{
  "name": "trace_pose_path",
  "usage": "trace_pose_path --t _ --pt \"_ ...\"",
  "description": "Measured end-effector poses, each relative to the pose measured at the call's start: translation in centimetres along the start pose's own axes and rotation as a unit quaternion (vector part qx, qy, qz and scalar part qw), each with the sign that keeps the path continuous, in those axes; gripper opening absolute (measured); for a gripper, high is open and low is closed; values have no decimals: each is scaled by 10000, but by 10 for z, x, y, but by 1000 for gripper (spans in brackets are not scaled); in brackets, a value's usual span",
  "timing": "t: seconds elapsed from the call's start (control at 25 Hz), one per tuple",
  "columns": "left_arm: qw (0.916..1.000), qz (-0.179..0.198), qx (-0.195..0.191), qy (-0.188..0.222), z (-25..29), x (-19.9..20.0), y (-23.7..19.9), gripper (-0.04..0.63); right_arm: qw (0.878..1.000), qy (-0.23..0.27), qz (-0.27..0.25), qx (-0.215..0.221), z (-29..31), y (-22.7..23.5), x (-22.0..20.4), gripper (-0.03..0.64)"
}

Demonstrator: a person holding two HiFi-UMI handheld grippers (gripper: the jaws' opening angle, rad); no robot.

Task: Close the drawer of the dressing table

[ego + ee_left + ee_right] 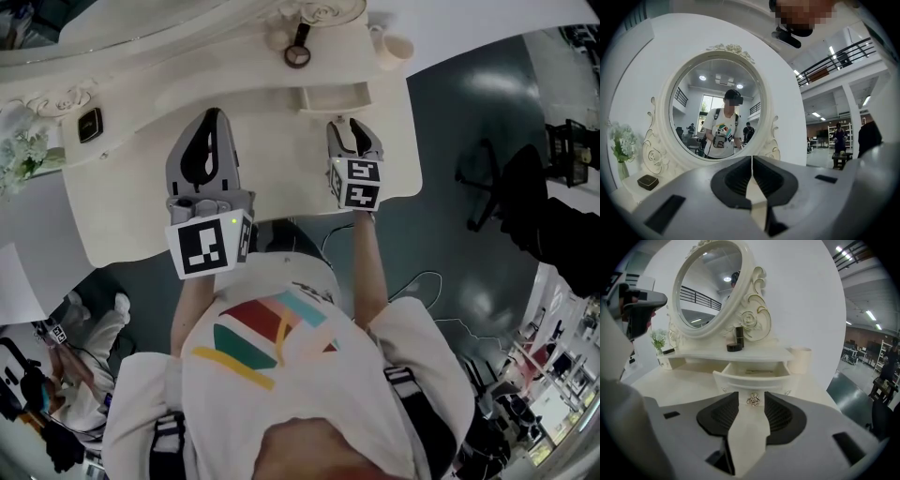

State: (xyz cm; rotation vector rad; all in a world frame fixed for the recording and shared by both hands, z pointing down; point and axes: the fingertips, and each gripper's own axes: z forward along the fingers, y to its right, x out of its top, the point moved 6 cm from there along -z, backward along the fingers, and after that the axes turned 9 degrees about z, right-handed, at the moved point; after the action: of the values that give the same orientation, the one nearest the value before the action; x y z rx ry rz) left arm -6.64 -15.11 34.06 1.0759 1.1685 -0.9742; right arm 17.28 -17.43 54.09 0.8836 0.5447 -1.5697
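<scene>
At the far left of the desk [281,178] a bunch of white flowers [23,155] stands near the back corner, with a small dark box [89,125] just to its right on the raised shelf [187,89]. The left claw [214,114] hovers over the bare desktop left of centre and points level at the round mirror [717,105]. Its jaws are together with nothing between them. Bare cream surface lies all around it, from the curved front edge by the person up to the shelf. Right of centre the drawer [333,97] is pulled out from under the shelf toward the person, its open top facing up and something flat lying inside. Its long axis runs left to right across the desk, and its curved front [750,383] faces the person, with a small metal knob [753,400] at the middle. The right claw [349,122] sits directly in front of that drawer and points down at an angle toward it. Its jaws are apart and hold nothing. In the right gripper view the knob shows in the gap between the tips, and neither pad presses on it. A strip of bare desktop separates the drawer front from the desk's front edge. Behind the drawer a small black pot [735,347] rests on the shelf at the mirror's foot, and a cream cup [800,361] stands to the right of the drawer at the shelf's end. Just beyond the cup the desk's right edge drops to open dark floor [441,244], where a black chair [497,183] stands well apart.
</scene>
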Motion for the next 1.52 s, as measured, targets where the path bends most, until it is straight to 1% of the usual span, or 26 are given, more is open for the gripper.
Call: trace_pose_path --t 0.24,0.44,1.16,1.52 --pt "9999 19 74 -82 0 -6 -3 11 9999 -89 58 -64 7 5 -5 133" --pt "9998 28 127 -121 -1 -9 -6 11 9999 -130 74 -57 9 5 -7 87" --pt "9996 54 213 -170 -9 -11 -12 11 9999 -117 -7 -12 5 2 -9 69" --pt "9996 64 228 -156 -15 -11 -13 11 9999 -38 -44 -85 1 -1 -8 64"
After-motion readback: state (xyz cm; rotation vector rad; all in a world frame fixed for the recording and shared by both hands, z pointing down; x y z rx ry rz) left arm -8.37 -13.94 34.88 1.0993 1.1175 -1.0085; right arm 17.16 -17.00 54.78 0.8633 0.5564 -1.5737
